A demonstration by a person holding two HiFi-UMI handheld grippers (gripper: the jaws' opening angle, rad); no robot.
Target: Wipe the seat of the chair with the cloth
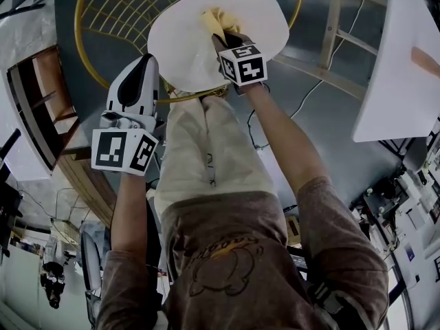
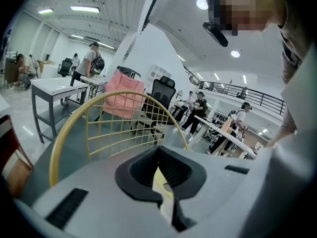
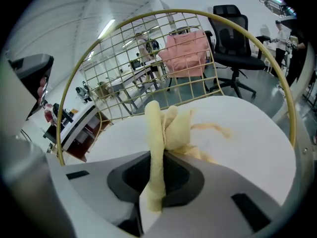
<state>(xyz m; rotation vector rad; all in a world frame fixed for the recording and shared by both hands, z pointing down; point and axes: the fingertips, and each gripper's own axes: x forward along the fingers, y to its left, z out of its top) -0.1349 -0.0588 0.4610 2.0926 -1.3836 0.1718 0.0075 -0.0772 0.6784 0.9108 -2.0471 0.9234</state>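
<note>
Head view: the right gripper (image 1: 221,36) is down over the chair's round white seat (image 1: 182,47), towards the back of it, with the yellow cloth (image 1: 218,20) bunched up in front of its fingers and lying on the seat. The left gripper (image 1: 144,64) hangs off the seat's left edge, just beside the yellow rim, touching nothing as far as I can see.

Left gripper view: the fingers are pressed together. There's a thin pale sliver in the slit, no idea what it is. The yellow wire chair back (image 2: 124,128) is ahead of it.

Right gripper view: the fingers are pinching a fold of the cloth, and the rest flops forward onto the seat. There's an orangey streak (image 3: 214,128) just beside it, maybe a stain.

So I'd say we're mid-wipe. The next move probably calls for dragging the cloth flat across the streak, then the front half, with the pinch kept tight.
</note>
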